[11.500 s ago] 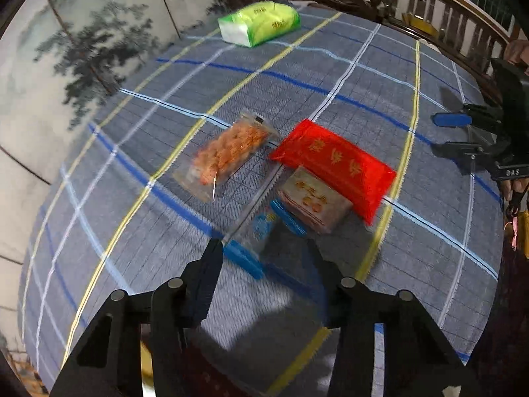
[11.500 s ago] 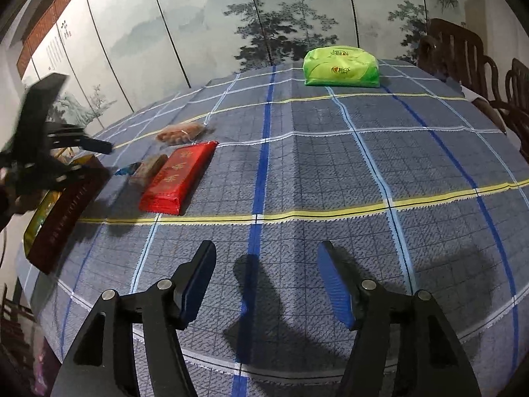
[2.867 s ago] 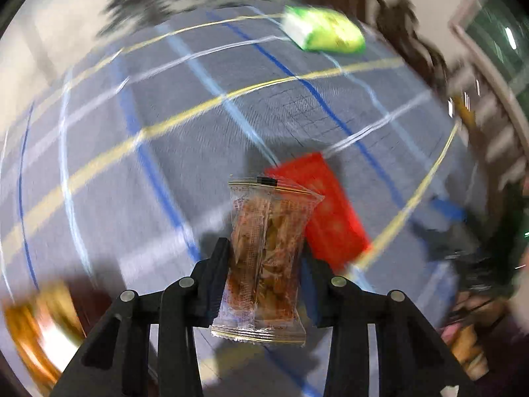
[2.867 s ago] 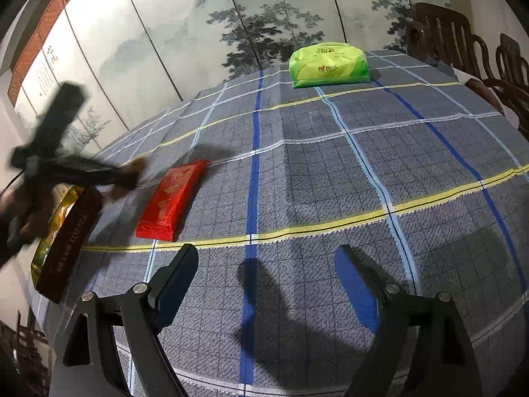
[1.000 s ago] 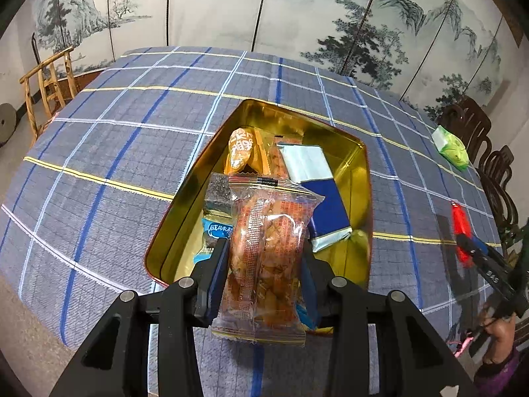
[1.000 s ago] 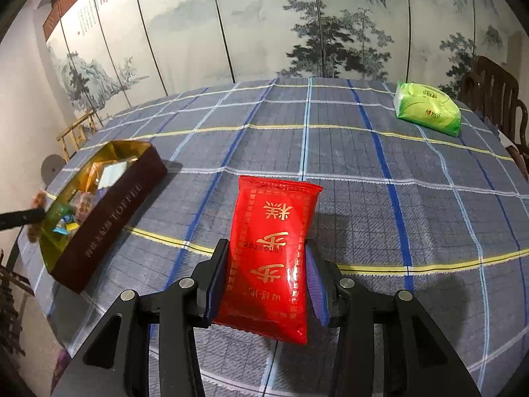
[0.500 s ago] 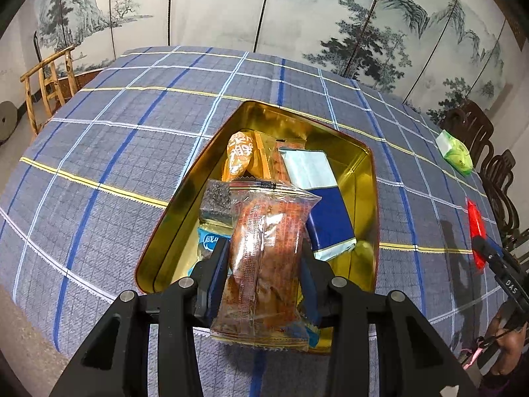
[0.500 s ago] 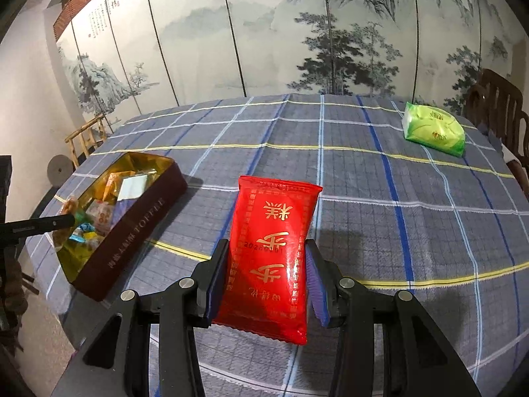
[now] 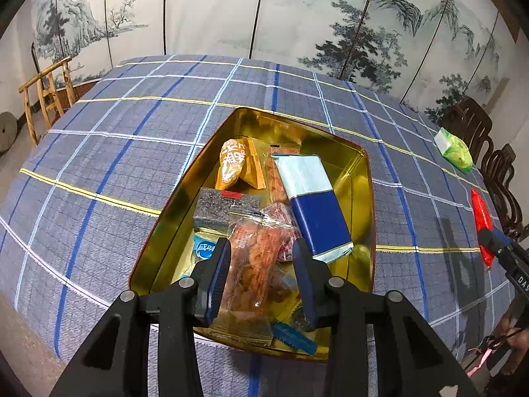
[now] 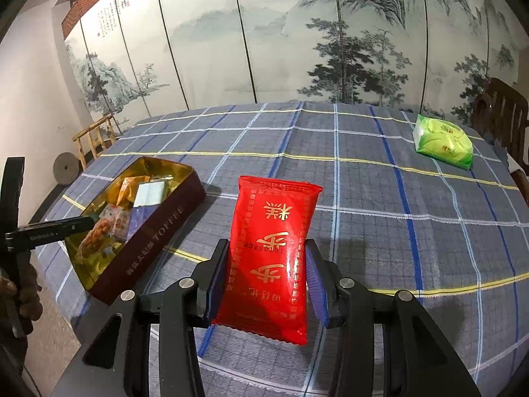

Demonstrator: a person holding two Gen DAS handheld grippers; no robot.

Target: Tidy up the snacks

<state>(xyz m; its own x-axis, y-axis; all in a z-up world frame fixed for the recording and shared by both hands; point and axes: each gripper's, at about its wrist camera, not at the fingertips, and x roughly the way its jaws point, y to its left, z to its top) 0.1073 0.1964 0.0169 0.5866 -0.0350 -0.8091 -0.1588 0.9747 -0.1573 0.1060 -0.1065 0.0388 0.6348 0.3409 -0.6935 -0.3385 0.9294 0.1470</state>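
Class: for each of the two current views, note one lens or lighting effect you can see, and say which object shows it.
Left wrist view: fisheye bends the plaid tablecloth lines into curves, and the gold tin interior throws bright reflections. Right wrist view: glare streaks the glossy red snack packet, the folding screen panels bow outward, and soft shadows fall on the cloth beyond the packet.

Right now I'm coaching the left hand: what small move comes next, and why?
Probably withdraw the left gripper up and back: its jaws stand apart, and the clear packet of orange snacks already lies tilted among the others in the gold-lined tin.
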